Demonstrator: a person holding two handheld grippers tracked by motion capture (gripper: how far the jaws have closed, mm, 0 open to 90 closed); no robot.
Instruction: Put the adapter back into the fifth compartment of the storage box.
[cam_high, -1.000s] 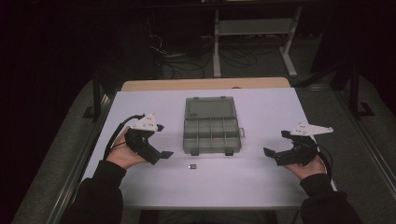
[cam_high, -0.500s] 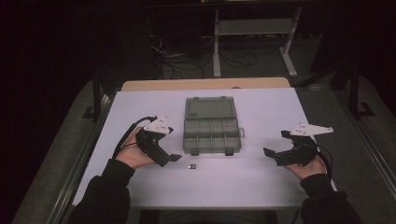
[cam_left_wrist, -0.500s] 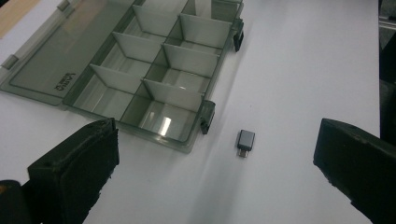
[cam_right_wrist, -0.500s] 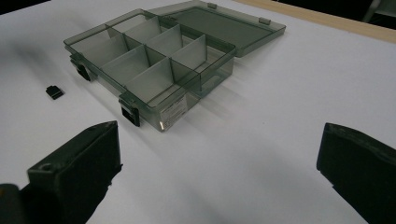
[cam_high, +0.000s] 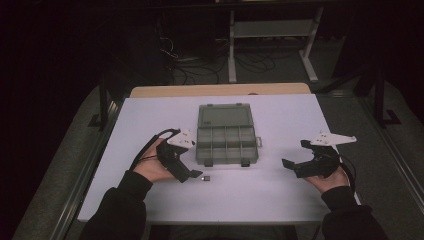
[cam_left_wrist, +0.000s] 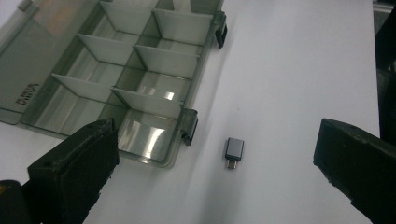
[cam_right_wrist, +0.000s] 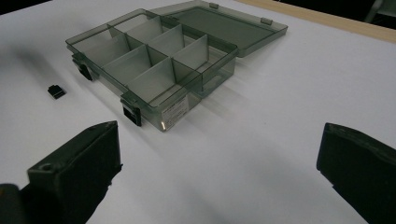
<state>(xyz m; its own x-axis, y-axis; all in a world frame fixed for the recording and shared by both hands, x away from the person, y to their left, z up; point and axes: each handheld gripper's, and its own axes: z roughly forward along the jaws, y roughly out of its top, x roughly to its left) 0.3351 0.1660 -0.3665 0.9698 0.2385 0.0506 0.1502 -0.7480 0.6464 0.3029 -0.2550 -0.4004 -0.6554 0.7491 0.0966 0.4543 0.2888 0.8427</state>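
A: Left tool (cam_high: 192, 175)?
B: Mine, jaws spread, empty, low centre-left of the high view, adapter (cam_left_wrist: 234, 151) between them on the counter (cam_high: 280, 120).
A: Right tool (cam_high: 294, 159)?
B: Spread too, lower right. Open box (cam_high: 225, 134) centre.

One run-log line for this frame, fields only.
left hand-held gripper: open, beside small adapter, not touching | right hand-held gripper: open, holding nothing | organizer box: lid open, compartments empty | adapter on table
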